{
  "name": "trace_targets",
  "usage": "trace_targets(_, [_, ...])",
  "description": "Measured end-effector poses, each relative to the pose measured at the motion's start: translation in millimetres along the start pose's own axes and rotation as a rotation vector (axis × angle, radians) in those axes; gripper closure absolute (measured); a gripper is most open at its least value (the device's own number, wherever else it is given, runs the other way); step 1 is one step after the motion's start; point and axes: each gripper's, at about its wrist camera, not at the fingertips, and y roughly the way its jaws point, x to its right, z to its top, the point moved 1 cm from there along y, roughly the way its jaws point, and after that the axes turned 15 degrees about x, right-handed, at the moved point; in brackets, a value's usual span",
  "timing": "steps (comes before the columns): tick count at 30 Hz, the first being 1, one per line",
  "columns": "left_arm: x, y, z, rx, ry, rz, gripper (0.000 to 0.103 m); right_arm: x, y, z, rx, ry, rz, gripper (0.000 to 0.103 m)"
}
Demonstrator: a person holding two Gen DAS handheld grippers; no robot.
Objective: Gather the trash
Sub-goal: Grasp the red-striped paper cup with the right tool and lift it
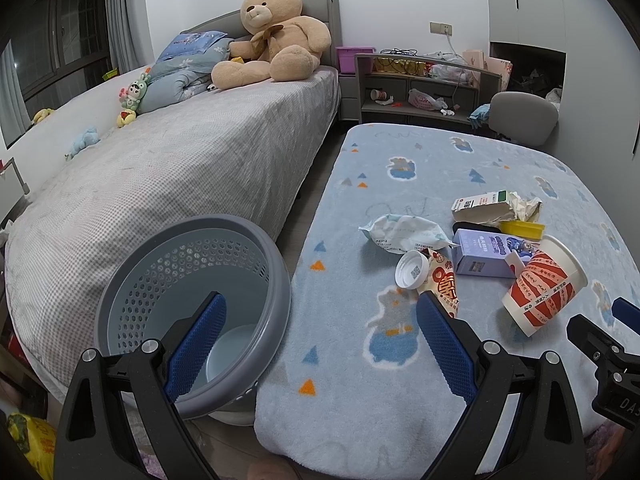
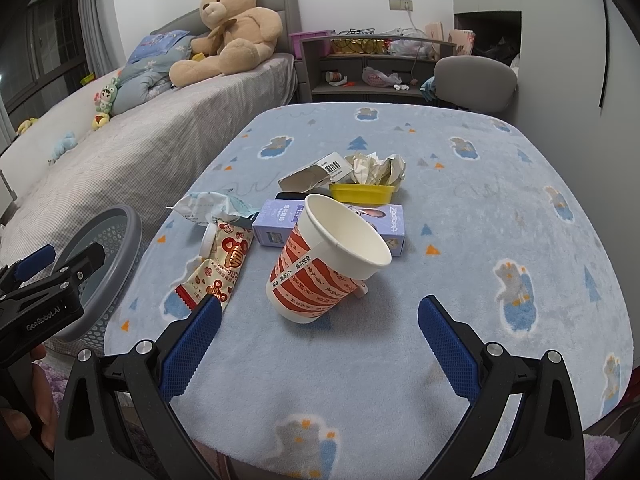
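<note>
Fig.: start of collection, L to R. Far L, a grey perforated basket [image 1: 192, 312] stands on the floor between the bed [image 1: 168, 176] and the blanket-covered table [image 1: 400, 360]; its inside looks empty but for a pale bottom, so by judgement no trash is in yet. The left gripper [image 1: 320, 344] hangs over the basket rim & table edge, jaws spread wide, nothing between the pads. Centre, the trash pile lies on the blanket: crumpled wipes pack [image 2: 212, 208], white lid [image 2: 209, 240], red-printed snack wrapper [image 2: 224, 264], purple carton [image 2: 332, 224], then a red/white paper cup [image 2: 328, 260] tilted, mouth up & toward the R, leaning on the carton. Behind these: torn cardboard box [image 2: 320, 172], yellow tray [image 2: 362, 192], balled paper [image 2: 376, 168]. The right gripper [image 2: 320, 344] sits just short of the cup, jaws wide apart, empty; the cup lies roughly on its centre line. Step in hand (judged): approach to 1st pick, cup as likely target. Next move calls for advancing the R gripper until both pads flank the cup wall, closing gently (thin paper, crush risk; the tilted cup may roll off the carton), lifting, then carrying L to the basket, well apart from the pile. L gripper must clear the basket mouth for the drop.
</note>
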Motion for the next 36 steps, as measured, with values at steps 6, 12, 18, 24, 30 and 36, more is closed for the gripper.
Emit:
trace_targets(6, [-0.7, 3.9, -3.5, -0.009, 0.003, 0.001, 0.011, 4.3, 3.9, -1.5, -0.016, 0.020, -0.010, 0.006])
trace_targets(12, [4.7, 8.3, -5.3, -0.015, -0.005, -0.004, 0.011, 8.7, 18.4, -5.0, -0.046, 0.068, -0.007, 0.006])
trace_targets(18, [4.8, 14.0, -7.8, -0.035, -0.008, -0.002, 0.011, 12.1, 36.9, -7.8, -0.075, 0.147, -0.003, 0.006])
trace_targets(24, [8.7, 17.3, -9.6, -0.047, -0.001, -0.011, 0.011, 17.4, 59.7, -10.3, -0.101, 0.233, -0.009, 0.006])
trace_targets(30, [9.3, 18.9, -10.9, -0.055, -0.006, -0.027, 0.011, 19.4, 73.5, -10.1, -0.092, 0.265, -0.029, 0.007])
trace_targets(36, [8.5, 18.2, -10.9, -0.059, -0.017, -0.043, 0.011, 14.8, 75.7, -7.5, -0.077, 0.213, -0.045, 0.025])
